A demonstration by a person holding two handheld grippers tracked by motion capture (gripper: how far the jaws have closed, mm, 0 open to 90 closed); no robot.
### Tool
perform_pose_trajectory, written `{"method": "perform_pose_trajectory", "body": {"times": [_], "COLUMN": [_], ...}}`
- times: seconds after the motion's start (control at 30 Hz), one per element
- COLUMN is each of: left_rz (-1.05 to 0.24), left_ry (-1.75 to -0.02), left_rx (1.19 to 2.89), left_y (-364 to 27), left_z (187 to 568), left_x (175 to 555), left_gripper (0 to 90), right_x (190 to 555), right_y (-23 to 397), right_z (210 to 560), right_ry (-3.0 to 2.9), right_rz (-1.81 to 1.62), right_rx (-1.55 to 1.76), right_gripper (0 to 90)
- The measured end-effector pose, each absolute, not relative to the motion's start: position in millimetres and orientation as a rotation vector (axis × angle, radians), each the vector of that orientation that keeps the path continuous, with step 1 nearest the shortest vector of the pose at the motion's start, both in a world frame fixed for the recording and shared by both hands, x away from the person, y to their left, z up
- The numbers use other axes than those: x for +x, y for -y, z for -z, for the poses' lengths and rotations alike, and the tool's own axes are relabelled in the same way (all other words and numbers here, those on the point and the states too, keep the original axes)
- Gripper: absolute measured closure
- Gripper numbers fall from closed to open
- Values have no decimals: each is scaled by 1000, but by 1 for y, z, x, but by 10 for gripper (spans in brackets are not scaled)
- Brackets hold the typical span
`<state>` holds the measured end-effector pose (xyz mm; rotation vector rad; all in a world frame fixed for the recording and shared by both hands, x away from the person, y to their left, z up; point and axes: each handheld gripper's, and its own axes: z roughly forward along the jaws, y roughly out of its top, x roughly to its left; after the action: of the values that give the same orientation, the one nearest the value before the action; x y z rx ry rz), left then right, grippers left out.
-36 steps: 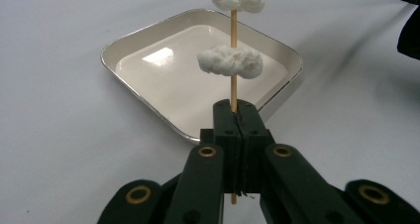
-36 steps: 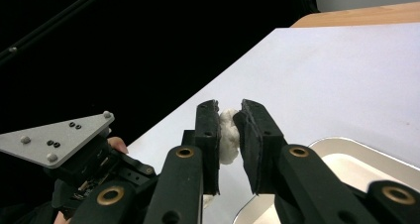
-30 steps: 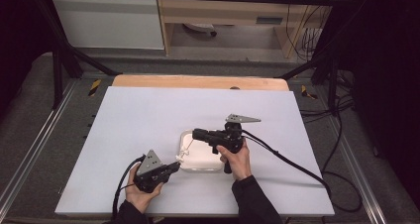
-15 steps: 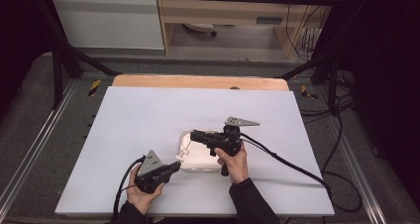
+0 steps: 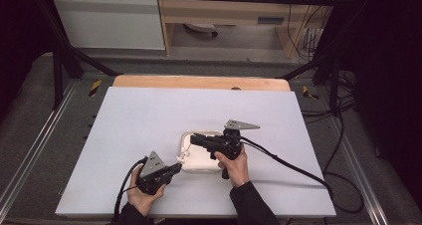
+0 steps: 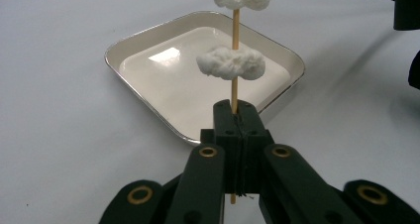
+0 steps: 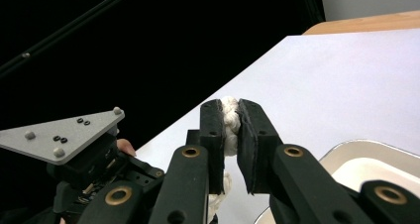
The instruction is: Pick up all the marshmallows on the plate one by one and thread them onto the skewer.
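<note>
The left gripper [image 6: 236,127] is squeezing the stick [image 6: 235,85] upright; the right gripper [image 7: 230,121] is pinching the top white puff [image 7: 229,116] — straight up the stick.

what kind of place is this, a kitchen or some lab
Likely a lab recording rig, not a kitchen: a white-covered table inside a black frame, loose cables on the floor, and handheld grippers working a skewer over a small tray.
</note>
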<state>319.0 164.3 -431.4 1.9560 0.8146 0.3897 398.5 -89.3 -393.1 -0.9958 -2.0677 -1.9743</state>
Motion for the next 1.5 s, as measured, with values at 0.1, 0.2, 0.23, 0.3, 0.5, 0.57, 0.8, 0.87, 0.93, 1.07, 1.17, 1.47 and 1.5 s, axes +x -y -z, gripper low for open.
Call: {"method": "perform_pose_trajectory", "body": {"times": [0.1, 0.2, 0.23, 0.3, 0.5, 0.57, 0.8, 0.87, 0.93, 1.07, 1.17, 1.47, 1.5], "left_rz": [-396, -399, -399, -398, -380, -377, -386, -380, -375, -365, -372, -359, -359], "left_ry": [-813, -817, -816, -819, -815, -819, -823, -824, -818, -823, -815, -812, -810], "left_rx": [1970, 1965, 1964, 1969, 1977, 1977, 1992, 1991, 1995, 1984, 1990, 1992, 1992], "left_y": [-164, -164, -165, -165, -164, -164, -163, -163, -162, -163, -163, -162, -162], "left_z": [432, 431, 431, 431, 432, 432, 432, 432, 432, 432, 432, 431, 431], "left_x": [319, 319, 319, 319, 320, 320, 319, 320, 319, 320, 319, 320, 320], "left_gripper": [894, 894, 894, 894, 894, 894, 894, 894, 894, 894, 894, 894, 894], "right_x": [398, 397, 396, 395, 394, 393, 391, 391, 391, 390, 389, 389, 389], "right_y": [89, 89, 89, 89, 86, 86, 85, 85, 84, 83, 83, 81, 81], "right_z": [394, 394, 394, 395, 398, 399, 401, 401, 401, 402, 403, 405, 405], "right_ry": [2093, 2112, 2110, 2120, 2114, 2115, 2137, 2139, 2138, 2117, 2113, 2097, 2096], "right_rz": [1972, 1969, 1974, 1984, 1996, 1997, 1991, 1990, 1990, 1995, 1999, 2006, 2006], "right_rx": [-986, -985, -981, -981, -969, -968, -961, -962, -964, -957, -953, -950, -949], "right_gripper": [819, 821, 821, 821, 823, 823, 823, 823, 823, 823, 823, 823, 823]}}
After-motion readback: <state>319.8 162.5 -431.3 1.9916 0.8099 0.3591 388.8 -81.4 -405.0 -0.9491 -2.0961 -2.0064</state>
